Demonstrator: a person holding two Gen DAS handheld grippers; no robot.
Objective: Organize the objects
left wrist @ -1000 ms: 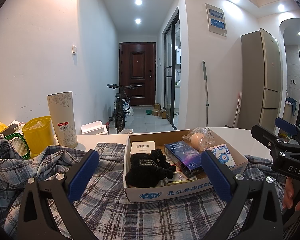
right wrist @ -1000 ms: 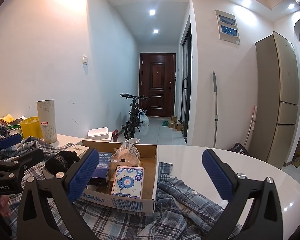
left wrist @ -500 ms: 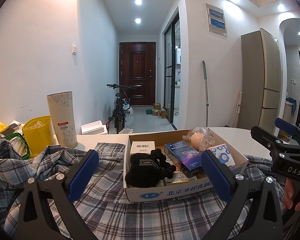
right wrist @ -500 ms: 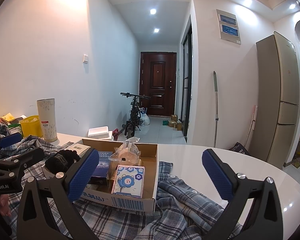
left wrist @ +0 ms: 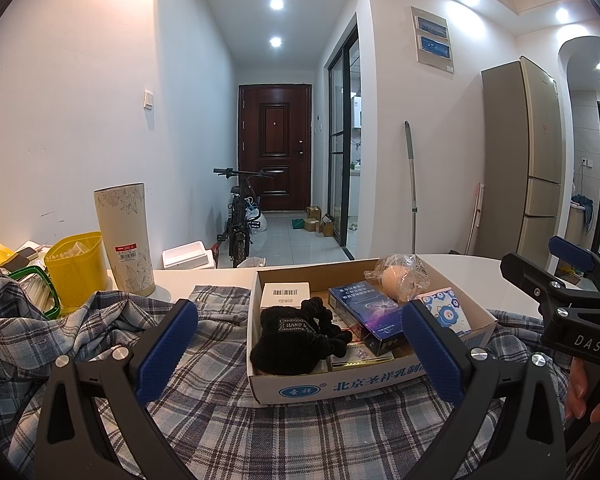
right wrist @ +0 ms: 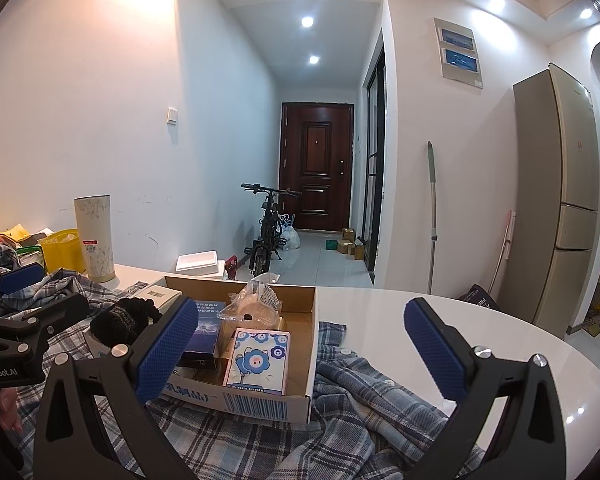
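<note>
An open cardboard box (left wrist: 340, 386) (right wrist: 260, 400) rests on a blue plaid shirt (left wrist: 204, 432) (right wrist: 340, 432) spread over a white table (right wrist: 440, 320). Inside lie a black knit item (left wrist: 296, 338) (right wrist: 120, 320), a dark blue carton (left wrist: 364, 312) (right wrist: 204, 332), a white barcoded box (left wrist: 285, 294), a bagged round object (left wrist: 398, 278) (right wrist: 252, 308) and a blue flower-print pack (left wrist: 446, 312) (right wrist: 258, 356). My left gripper (left wrist: 298, 354) hangs open just before the box front, holding nothing. My right gripper (right wrist: 302, 350) is open over the box's right corner, also empty.
A tall patterned canister (left wrist: 124, 238) (right wrist: 94, 236), a yellow bin (left wrist: 76, 266) and a green-rimmed container (left wrist: 40, 292) stand at the table's left. Behind are a bicycle (left wrist: 240, 216), a white foam box (left wrist: 186, 254), a mop (left wrist: 411, 184) and a fridge (left wrist: 520, 160).
</note>
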